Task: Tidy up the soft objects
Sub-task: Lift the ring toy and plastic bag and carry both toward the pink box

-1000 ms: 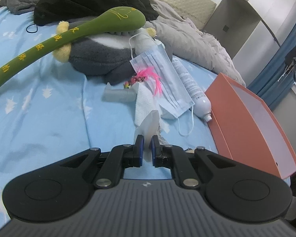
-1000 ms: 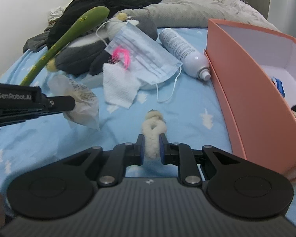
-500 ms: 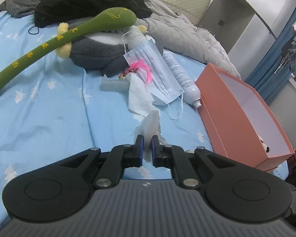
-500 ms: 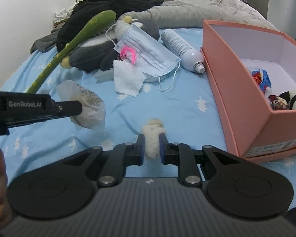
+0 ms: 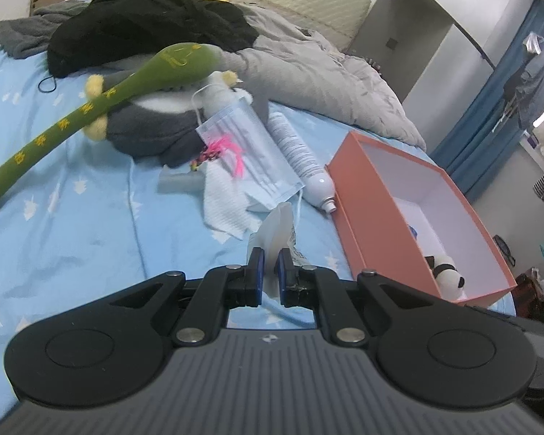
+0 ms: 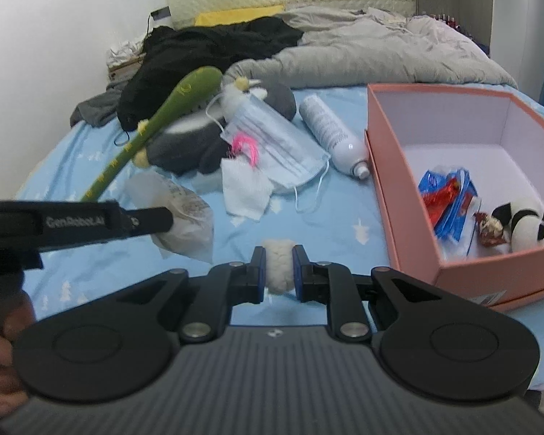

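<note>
Left wrist cam: above the blue bedsheet (image 5: 72, 224), looking down-forward toward the headboard; orange box (image 5: 377, 217) at 3 o'clock, green plush (image 5: 90, 108) at 10. Right wrist cam: same tilt, further right and nearer the box (image 6: 399, 188), seeing inside it; left gripper (image 6: 159, 217) enters at 9 o'clock. Both views share the face mask (image 5: 250, 152), spray bottle (image 5: 297, 152) and grey duvet (image 6: 362, 54).

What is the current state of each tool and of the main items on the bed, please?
Left tool: shut on a crumpled plastic bag.
Right tool: shut on a fluffy white piece.
Orange box: open, lidless, holding wrappers and a panda plush.
Face mask: lying flat, partly on a grey plush.
Spray bottle: lying on its side.
</note>
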`<control>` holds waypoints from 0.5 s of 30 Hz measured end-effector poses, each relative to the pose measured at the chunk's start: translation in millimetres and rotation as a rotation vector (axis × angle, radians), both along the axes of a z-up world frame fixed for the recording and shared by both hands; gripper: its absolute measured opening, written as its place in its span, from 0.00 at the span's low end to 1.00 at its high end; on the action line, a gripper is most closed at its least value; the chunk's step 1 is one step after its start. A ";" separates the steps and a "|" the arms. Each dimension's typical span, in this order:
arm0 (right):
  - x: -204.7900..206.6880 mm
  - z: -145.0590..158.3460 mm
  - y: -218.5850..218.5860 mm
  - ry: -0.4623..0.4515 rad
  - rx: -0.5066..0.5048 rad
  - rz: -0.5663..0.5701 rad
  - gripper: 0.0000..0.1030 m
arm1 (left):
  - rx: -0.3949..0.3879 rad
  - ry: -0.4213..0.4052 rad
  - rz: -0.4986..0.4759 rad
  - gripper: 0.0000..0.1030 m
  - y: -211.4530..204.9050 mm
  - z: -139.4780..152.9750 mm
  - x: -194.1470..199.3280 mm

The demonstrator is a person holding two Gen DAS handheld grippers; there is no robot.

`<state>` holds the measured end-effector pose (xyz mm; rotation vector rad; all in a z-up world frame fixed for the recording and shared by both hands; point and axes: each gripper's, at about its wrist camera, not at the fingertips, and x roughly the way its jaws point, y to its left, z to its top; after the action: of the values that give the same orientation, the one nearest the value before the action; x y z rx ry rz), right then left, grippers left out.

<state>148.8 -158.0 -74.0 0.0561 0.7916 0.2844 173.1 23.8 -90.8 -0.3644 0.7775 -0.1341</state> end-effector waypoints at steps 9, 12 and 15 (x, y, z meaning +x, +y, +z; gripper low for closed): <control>4.6 46.2 -17.3 -0.060 0.036 0.003 0.18 | 0.008 -0.023 -0.021 0.10 -15.8 40.2 10.8; 5.9 59.1 -26.9 -0.078 0.042 -0.008 0.18 | 0.009 -0.039 -0.044 0.10 -27.9 52.7 13.3; 5.6 69.7 -37.7 -0.097 0.048 -0.027 0.18 | 0.010 -0.057 -0.078 0.10 -43.4 64.9 17.3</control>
<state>154.5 -195.7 -4.2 0.0968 0.6874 0.2786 190.4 -19.6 -25.9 -0.3193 0.7360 -0.2123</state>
